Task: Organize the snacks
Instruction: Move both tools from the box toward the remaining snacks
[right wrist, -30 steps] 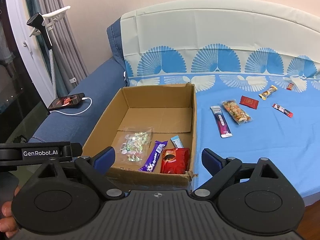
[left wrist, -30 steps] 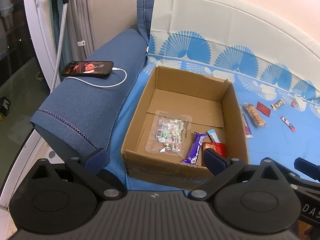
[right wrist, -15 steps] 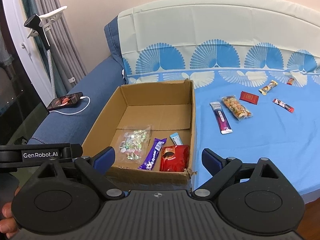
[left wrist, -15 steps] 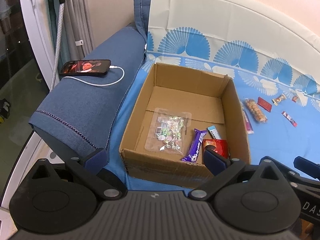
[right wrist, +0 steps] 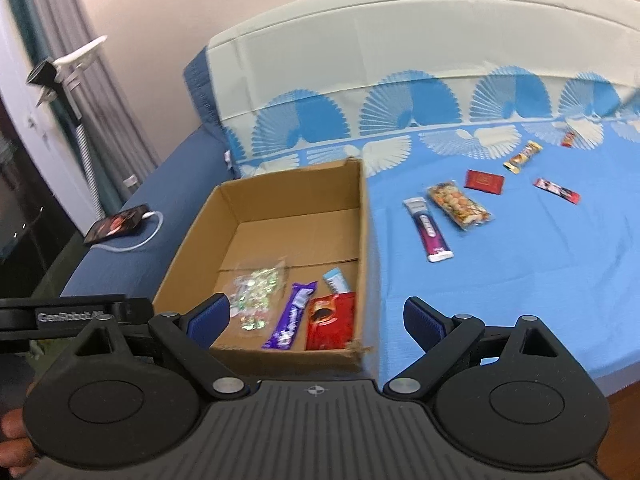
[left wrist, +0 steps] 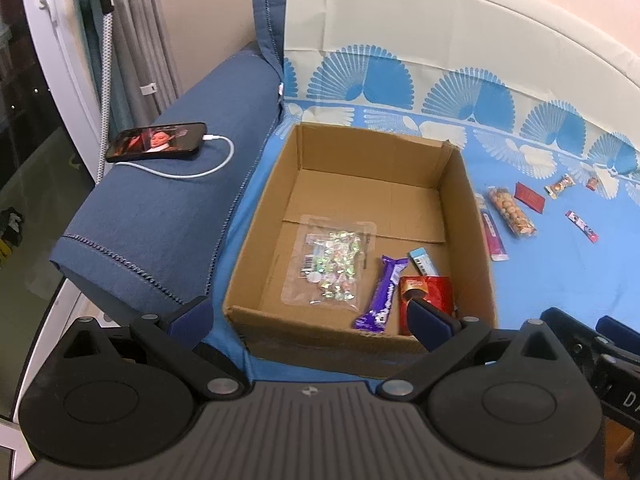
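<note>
Open box on blue cover, four snacks in, six out; both grippers empty, spread wide.

Far left, phone [left wrist: 158,146] on the sofa arm, screen lit, white cable [left wrist: 200,164] plugged in. Left gripper [left wrist: 310,318] hangs over the near wall of the cardboard box [left wrist: 466,216], jaws wide; "GenRobot.AI" reads on its body in the right view. In the box: clear candy bag [left wrist: 330,264], purple bar [left wrist: 384,294], small light-blue packet [left wrist: 423,262], red pouch [left wrist: 430,294]; print illegible. Right gripper [right wrist: 316,318] holds nothing, jaws wide, above the box's near right corner. Right of box on the cover [right wrist: 520,264]: pink-purple stick [right wrist: 428,229], nut bag [right wrist: 458,205], red packet [right wrist: 484,181], gold-wrapped sweet [right wrist: 522,156], red-black bar [right wrist: 557,190], small red sweet [right wrist: 568,138].
</note>
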`<state>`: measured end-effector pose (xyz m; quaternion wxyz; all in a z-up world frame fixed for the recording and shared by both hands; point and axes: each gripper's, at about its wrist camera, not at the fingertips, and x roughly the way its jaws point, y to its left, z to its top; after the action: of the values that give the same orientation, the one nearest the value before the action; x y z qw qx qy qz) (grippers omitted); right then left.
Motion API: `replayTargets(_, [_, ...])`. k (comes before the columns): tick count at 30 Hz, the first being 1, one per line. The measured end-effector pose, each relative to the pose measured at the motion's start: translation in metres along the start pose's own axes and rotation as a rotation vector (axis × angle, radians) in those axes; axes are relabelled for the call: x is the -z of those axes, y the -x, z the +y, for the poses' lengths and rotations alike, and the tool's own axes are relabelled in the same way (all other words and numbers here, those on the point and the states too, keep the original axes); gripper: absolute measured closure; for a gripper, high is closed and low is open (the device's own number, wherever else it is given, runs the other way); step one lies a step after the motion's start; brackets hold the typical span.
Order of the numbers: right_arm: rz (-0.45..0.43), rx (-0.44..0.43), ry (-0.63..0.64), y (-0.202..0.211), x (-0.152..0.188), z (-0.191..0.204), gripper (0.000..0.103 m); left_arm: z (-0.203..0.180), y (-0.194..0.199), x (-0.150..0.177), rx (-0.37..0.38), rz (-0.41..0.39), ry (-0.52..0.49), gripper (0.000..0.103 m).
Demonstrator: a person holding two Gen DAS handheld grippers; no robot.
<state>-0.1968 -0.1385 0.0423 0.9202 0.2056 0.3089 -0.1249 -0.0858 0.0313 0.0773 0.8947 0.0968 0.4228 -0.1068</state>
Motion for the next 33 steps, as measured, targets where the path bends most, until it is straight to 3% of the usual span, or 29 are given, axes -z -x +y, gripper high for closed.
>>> replayTargets(12, [-0.032, 0.174, -0.175, -0.016, -0.02, -0.111, 0.008, -0.052, -0.027, -0.041, 0.016, 0.051, -0.02, 0.0])
replayTargets(20, [-0.053, 0.34, -0.245, -0.027, -0.034, -0.205, 0.008, -0.154, -0.064, -0.089, 0.131, 0.08, -0.113, 0.0])
replayTargets(24, [-0.045, 0.393, -0.252, -0.045, -0.047, -0.257, 0.007, -0.221, -0.111, -0.114, 0.222, 0.157, -0.124, 0.0])
replayTargets(27, [-0.03, 0.407, -0.226, -0.066, -0.058, -0.291, 0.007, -0.273, -0.161, -0.13, 0.207, 0.194, -0.153, 0.0])
replayTargets(33, [0.026, 0.405, -0.138, -0.127, -0.082, -0.344, 0.004, -0.347, -0.27, -0.146, 0.212, 0.384, -0.154, 0.0])
